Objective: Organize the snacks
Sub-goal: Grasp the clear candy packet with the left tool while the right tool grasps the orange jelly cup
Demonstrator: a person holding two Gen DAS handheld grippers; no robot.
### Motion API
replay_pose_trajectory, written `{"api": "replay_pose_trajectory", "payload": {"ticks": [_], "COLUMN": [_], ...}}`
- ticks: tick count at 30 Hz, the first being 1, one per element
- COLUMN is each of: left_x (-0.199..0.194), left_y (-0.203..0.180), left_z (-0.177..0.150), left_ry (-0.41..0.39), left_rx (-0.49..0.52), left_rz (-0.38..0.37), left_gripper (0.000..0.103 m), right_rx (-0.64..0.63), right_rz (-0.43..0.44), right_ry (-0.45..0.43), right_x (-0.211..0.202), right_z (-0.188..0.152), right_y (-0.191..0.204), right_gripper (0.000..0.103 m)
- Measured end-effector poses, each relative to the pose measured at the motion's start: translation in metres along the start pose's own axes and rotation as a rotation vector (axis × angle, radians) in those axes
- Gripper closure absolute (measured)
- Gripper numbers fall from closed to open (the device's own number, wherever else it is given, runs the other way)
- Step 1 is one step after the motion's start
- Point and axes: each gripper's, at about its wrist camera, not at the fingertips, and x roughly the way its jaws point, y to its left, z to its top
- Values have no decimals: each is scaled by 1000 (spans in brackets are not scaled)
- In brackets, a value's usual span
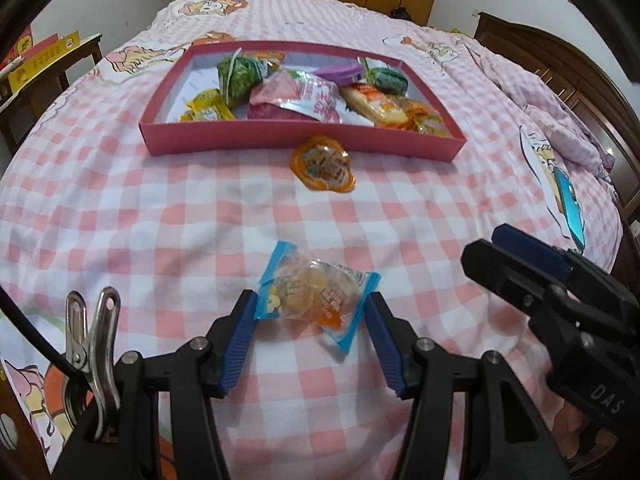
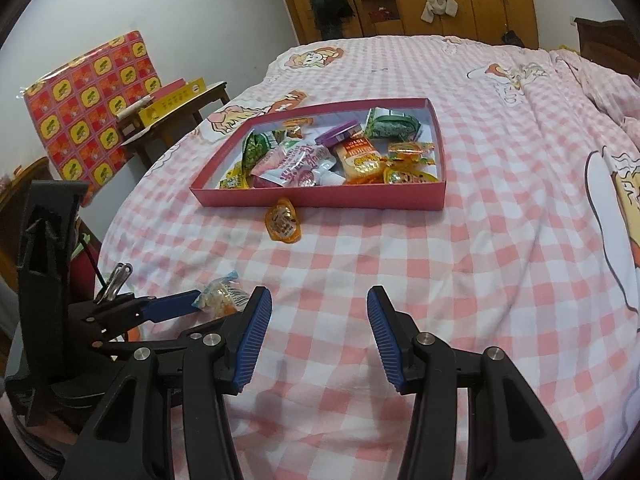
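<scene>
A blue-edged clear snack packet [image 1: 318, 294] lies on the pink checked bedspread between the blue pads of my left gripper [image 1: 311, 306]. The pads stand at its two ends, open around it; contact is unclear. It also shows in the right wrist view [image 2: 220, 296]. An orange jelly cup [image 1: 322, 164] lies just in front of the red tray [image 1: 304, 142], also seen from the right [image 2: 283, 220]. The tray [image 2: 320, 196] holds several snack packets. My right gripper [image 2: 318, 300] is open and empty over bare bedspread, and shows at the right of the left view [image 1: 516, 256].
A metal clip [image 1: 94, 332] is fixed on the left gripper's body. A wooden side table with yellow boxes [image 2: 176, 100] and a red patterned box [image 2: 92, 112] stand left of the bed. A wooden headboard [image 1: 580, 92] runs along the right. Wardrobes stand behind.
</scene>
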Motion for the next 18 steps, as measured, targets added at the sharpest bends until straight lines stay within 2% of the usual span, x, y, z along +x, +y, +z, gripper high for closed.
{"api": "replay_pose_trajectory", "payload": {"ticks": [9, 13, 14, 18], "left_x": [7, 6, 5, 0], "left_y": [-5, -5, -3, 8], "left_z": [0, -1, -1, 1], "left_ry": [-12, -23, -27, -48], "left_rx": [3, -4, -12, -55], "left_rz": [12, -7, -10, -14], "left_gripper": [45, 58, 64, 71], "right_rx": [31, 38, 40, 42], "right_rz": [6, 9, 11, 14], "right_ry": [19, 26, 27, 35], "right_x": [6, 7, 8, 11], "right_z": [-4, -5, -5, -5], "right_y": [-9, -11, -11, -12], "right_gripper": [52, 52, 52, 52]}}
